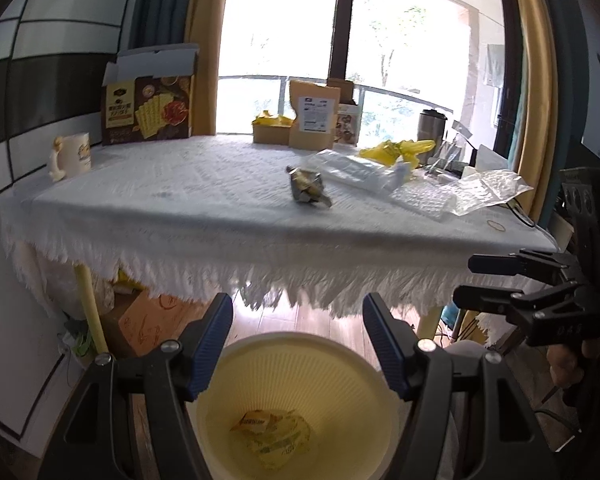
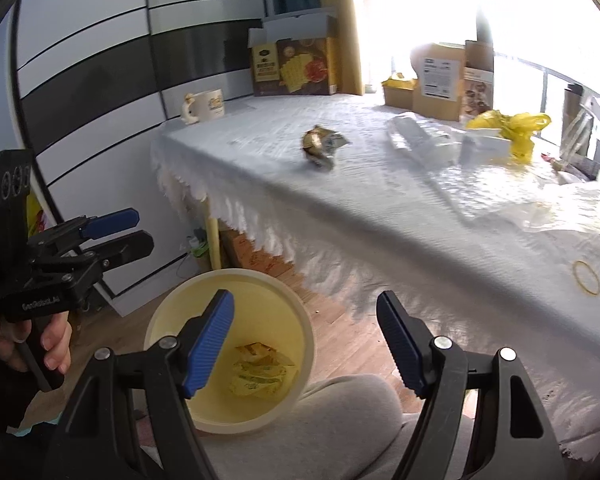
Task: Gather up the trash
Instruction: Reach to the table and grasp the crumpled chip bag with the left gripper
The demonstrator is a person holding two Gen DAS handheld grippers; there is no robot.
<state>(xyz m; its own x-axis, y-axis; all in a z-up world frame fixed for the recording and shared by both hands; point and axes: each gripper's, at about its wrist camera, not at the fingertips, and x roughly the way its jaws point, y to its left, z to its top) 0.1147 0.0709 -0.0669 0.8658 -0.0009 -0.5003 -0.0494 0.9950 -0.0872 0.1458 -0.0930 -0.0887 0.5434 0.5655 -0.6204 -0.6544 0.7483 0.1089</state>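
Showing the next piece of trash: a crumpled wrapper (image 1: pixel 309 189) lying mid-tabletop (image 1: pixel 180 200), well apart from both claws. Left claw (image 1: pixel 296 344) and right claw (image 2: pixel 306 342) hang released and empty above the bin (image 2: pixel 156 320), which stands on the floor before the tabletop and holds a yellow wrapper (image 2: pixel 260 372). A good reach would rise over the fringed cloth edge, then close across the wrapper's narrow side. Clear plastic packaging (image 1: pixel 380 172) lies just beside it and could snag; mug (image 1: pixel 74 154), boxes (image 1: pixel 150 110) and rubber band (image 2: pixel 587 277) stand clear.
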